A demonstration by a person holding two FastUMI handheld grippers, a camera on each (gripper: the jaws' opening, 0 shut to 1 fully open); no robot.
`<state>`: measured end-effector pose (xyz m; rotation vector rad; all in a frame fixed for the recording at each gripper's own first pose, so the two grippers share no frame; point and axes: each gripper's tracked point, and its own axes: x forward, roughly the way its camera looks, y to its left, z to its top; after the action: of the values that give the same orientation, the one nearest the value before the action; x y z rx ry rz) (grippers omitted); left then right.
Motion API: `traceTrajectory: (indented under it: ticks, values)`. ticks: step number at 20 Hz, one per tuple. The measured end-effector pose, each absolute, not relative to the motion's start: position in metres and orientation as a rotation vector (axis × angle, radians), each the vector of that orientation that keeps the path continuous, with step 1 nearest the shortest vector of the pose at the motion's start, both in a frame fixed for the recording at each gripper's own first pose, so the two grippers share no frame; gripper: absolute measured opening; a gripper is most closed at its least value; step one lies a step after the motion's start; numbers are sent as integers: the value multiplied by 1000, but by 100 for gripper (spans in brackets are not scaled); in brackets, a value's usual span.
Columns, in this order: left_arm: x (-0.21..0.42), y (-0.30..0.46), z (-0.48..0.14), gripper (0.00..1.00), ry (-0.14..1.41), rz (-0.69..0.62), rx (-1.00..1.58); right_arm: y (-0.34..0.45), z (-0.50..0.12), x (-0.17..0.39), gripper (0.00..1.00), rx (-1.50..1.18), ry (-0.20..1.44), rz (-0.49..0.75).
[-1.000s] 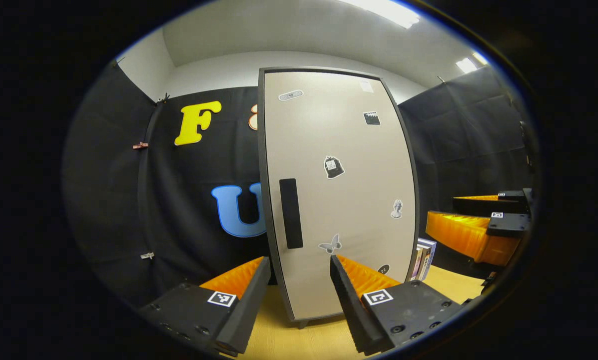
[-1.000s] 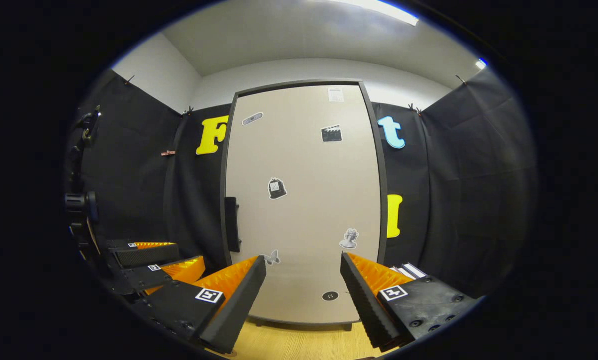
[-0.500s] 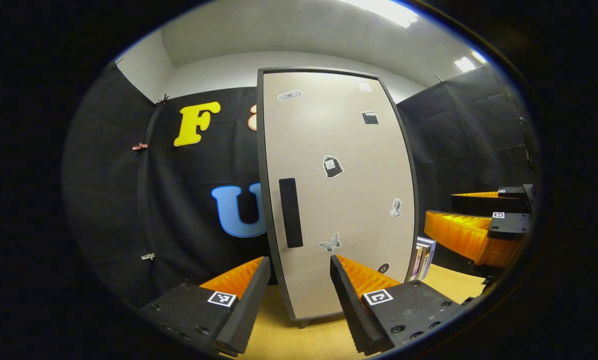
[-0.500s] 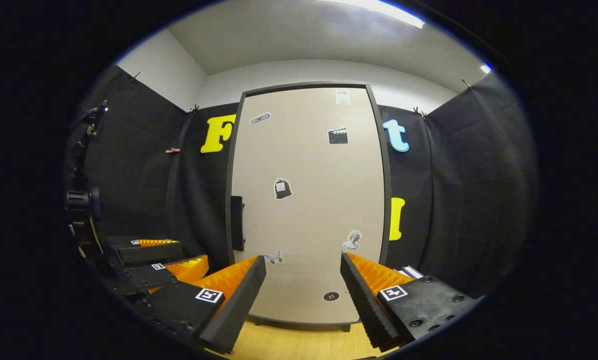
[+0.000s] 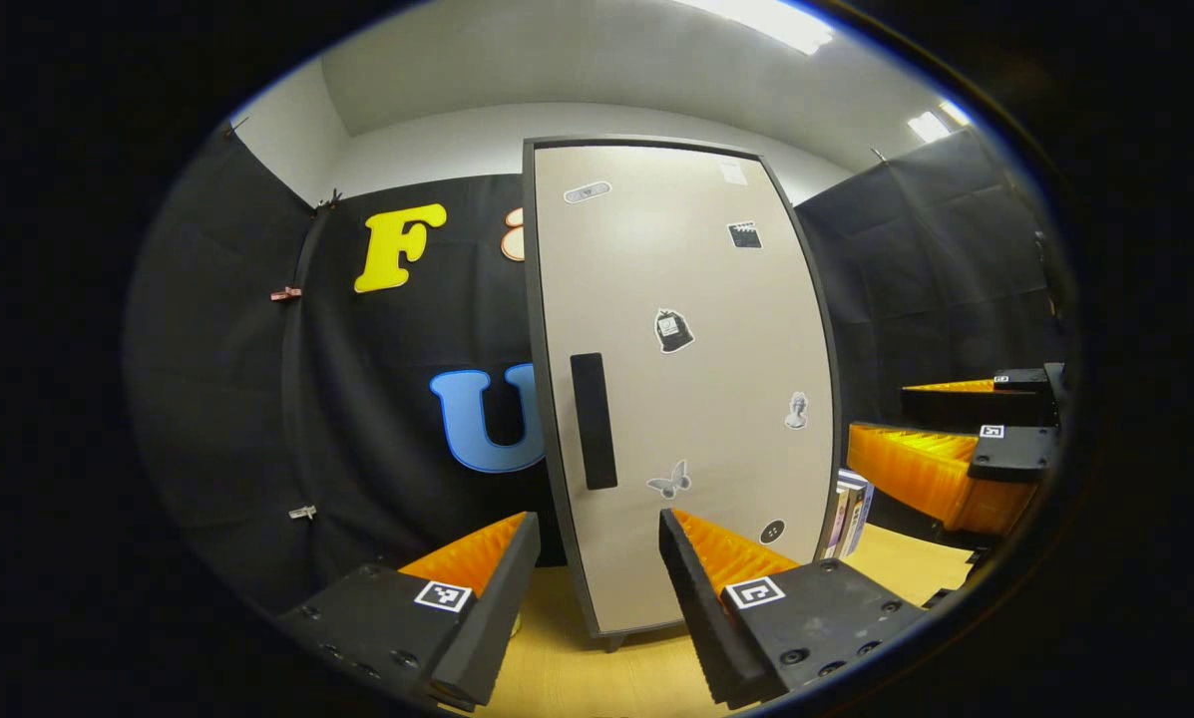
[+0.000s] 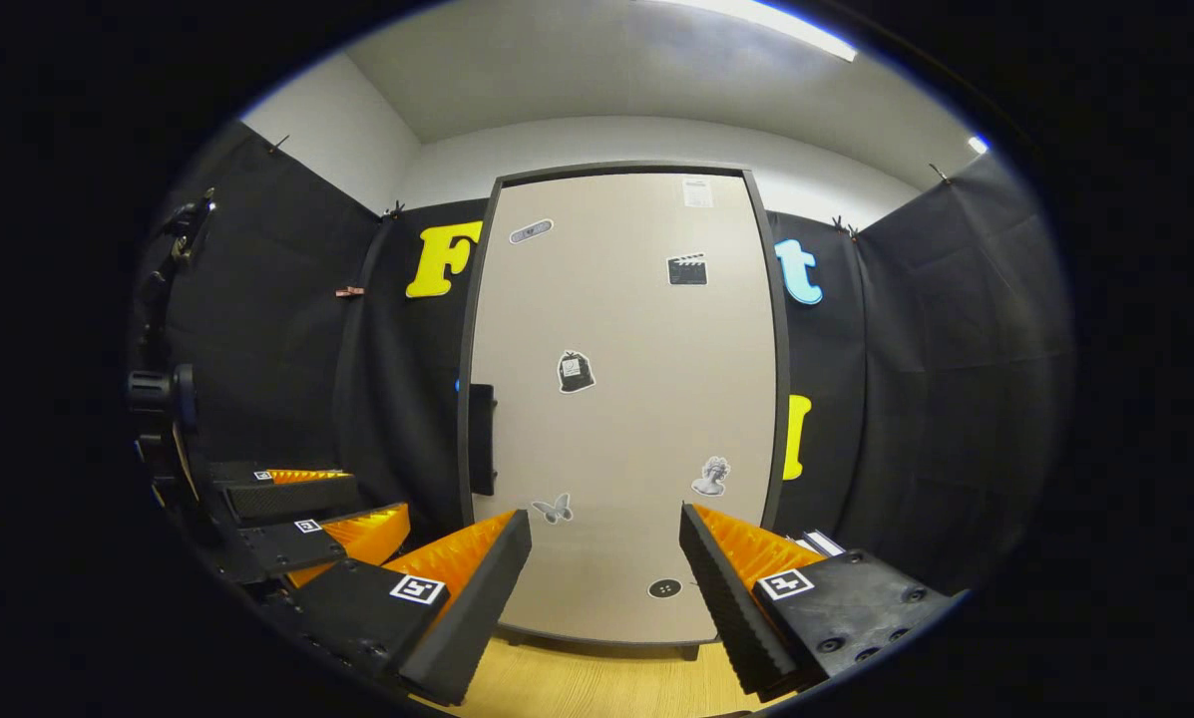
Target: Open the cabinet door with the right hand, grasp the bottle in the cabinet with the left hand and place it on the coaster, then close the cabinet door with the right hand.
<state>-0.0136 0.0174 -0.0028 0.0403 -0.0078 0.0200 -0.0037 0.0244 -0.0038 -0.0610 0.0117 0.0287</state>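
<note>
Cabinet door (image 6: 621,399) is shut, bottle presumably behind it (can't see it). Over the last second the right hand-held gripper (image 6: 604,578) drifted a bit right, handle (image 6: 481,439) now further left; both it and the left hand-held gripper (image 5: 591,578) hang open, nothing grabbed yet

The cabinet (image 5: 686,389) stands upright on the tabletop (image 5: 606,678), door shut, its dark handle (image 5: 594,421) near the door's left edge. Stickers dot the door. The left gripper (image 5: 592,578) is held short of the door, fingers (image 5: 691,588) apart, nothing between them. The right gripper (image 5: 956,439) is at the right edge, also parted. Books (image 5: 849,514) stand just right of the cabinet.
</note>
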Motion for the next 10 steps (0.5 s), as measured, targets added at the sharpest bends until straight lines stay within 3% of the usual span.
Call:
traceTrajectory:
  ticks: [10]
  values:
    - [-31,83,-22,78,23,96,37,91,-6,38,98,-40,0,104]
